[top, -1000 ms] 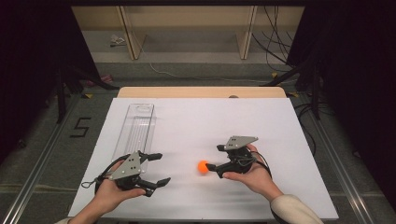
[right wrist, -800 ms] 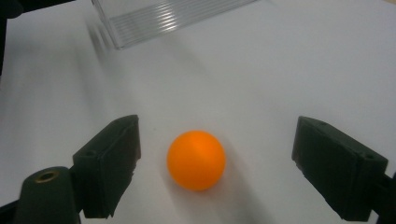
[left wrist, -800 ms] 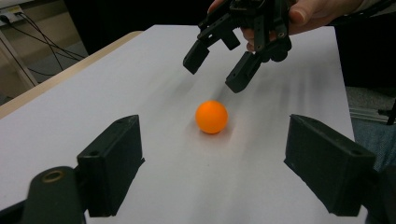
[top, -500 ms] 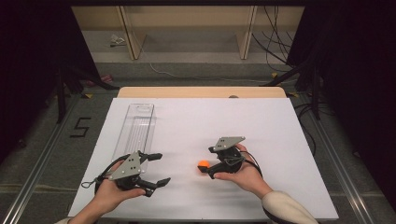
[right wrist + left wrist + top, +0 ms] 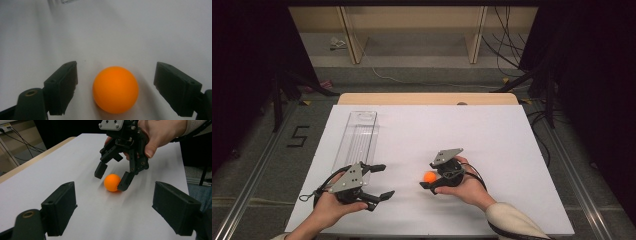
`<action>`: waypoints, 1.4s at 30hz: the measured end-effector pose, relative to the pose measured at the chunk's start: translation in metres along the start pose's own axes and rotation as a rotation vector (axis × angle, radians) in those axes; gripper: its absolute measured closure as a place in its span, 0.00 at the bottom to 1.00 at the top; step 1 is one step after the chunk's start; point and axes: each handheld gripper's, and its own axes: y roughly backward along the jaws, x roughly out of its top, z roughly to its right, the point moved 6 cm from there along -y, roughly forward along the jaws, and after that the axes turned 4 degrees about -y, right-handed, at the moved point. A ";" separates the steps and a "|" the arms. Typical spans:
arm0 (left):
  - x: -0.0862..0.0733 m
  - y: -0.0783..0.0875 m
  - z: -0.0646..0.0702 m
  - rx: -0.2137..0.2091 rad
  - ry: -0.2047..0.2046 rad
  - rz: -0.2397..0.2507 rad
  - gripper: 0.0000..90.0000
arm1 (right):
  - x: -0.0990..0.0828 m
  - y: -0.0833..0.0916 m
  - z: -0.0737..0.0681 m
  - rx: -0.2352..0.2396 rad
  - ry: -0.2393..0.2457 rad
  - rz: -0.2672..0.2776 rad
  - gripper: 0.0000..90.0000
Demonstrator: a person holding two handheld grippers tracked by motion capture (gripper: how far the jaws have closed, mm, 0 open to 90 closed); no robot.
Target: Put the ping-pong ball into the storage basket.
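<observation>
Straddling an orange ball (image 5: 429, 177) on the white tabletop (image 5: 492, 145), the right gripper (image 5: 430, 175) has its fingers just closing, not yet gripping; the left gripper (image 5: 379, 180) rests released beside a clear, apparently empty tray (image 5: 357, 137).

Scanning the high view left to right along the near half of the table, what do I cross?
Left gripper, jaws wide apart and empty → orange ball on the white tabletop → right gripper, its jaws just closing in around the ball with gaps left on both sides.
</observation>
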 end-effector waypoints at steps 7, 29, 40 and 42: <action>0.000 0.000 0.000 -0.002 -0.003 0.001 0.21 | -0.003 -0.004 0.000 -0.004 0.010 -0.023 0.30; 0.000 0.000 0.000 -0.004 -0.003 0.001 0.20 | -0.007 -0.005 0.001 -0.011 0.030 -0.045 0.53; 0.000 0.000 0.000 -0.005 -0.002 0.000 0.21 | -0.004 -0.002 0.001 -0.017 0.043 -0.031 0.57; 0.000 0.000 0.001 -0.006 -0.002 0.000 0.21 | -0.003 -0.001 0.000 -0.017 0.042 -0.026 0.57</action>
